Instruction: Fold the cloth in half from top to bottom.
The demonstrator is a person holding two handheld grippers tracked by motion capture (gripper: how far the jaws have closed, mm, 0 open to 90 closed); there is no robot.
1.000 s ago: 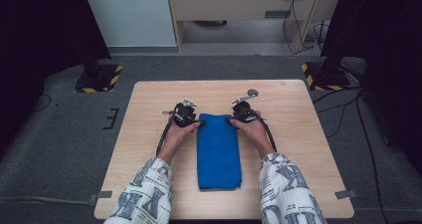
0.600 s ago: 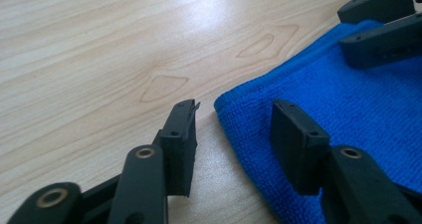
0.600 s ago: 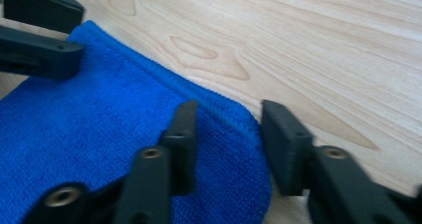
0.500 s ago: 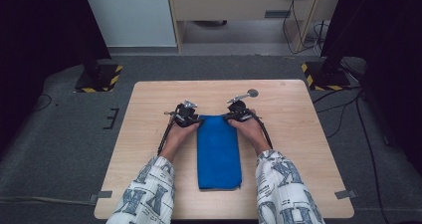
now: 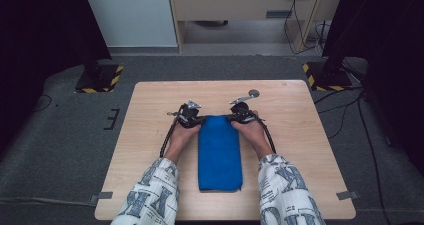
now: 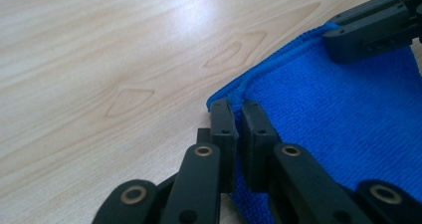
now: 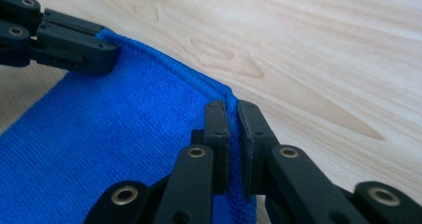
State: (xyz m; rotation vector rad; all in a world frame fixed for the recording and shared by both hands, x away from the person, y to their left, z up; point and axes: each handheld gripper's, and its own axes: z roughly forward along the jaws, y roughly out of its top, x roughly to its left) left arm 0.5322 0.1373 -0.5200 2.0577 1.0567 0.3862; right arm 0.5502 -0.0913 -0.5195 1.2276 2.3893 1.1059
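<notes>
One folded blue towel (image 5: 219, 151) lies mid-counter (image 5: 150, 110); two claws, left claw (image 5: 196, 120) and right claw (image 5: 234, 118), have just closed, each pinching a far corner.

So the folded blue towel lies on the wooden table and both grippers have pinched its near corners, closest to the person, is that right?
Not quite: the left gripper and right gripper pinch the far corners of the blue towel, away from the person, as the high view shows. The towel does lie folded on the wooden table.
</notes>
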